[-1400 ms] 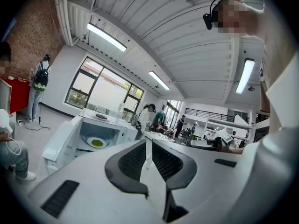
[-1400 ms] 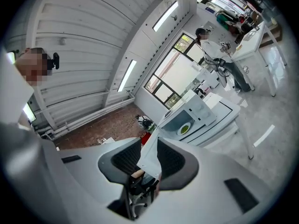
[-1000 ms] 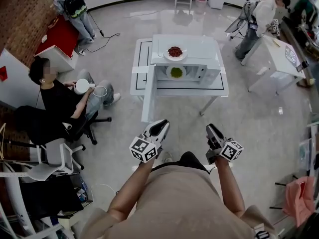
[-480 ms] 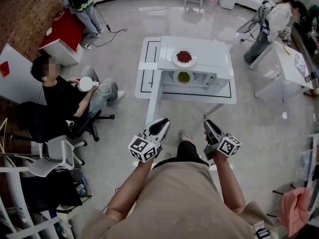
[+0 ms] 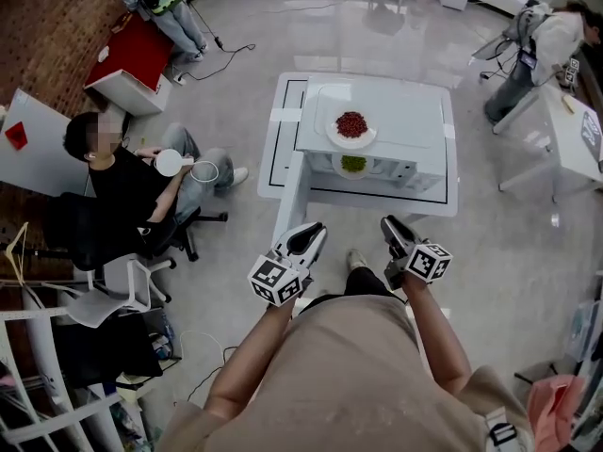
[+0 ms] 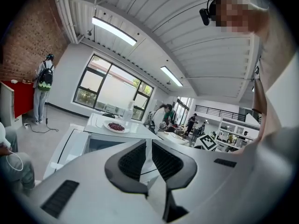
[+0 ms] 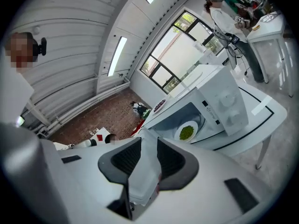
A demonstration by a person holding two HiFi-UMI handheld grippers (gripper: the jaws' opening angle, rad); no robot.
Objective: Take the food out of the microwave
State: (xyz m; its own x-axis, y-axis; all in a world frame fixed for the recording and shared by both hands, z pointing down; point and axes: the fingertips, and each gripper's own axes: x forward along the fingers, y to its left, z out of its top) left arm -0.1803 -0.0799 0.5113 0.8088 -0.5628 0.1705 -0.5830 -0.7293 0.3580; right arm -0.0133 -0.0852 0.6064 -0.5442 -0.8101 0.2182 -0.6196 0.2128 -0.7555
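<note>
Facing the open microwave (image 5: 400, 121), green food (image 5: 353, 164) inside, not yet reached.
Left hand-held gripper (image 5: 315, 228) and right hand-held gripper (image 5: 389, 222) gape empty; next, reach in.

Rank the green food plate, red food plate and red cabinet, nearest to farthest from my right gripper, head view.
1. Green food plate, inside the microwave, just ahead of the right gripper.
2. Red food plate, on top of the microwave.
3. Red cabinet, far left across the room.
</note>
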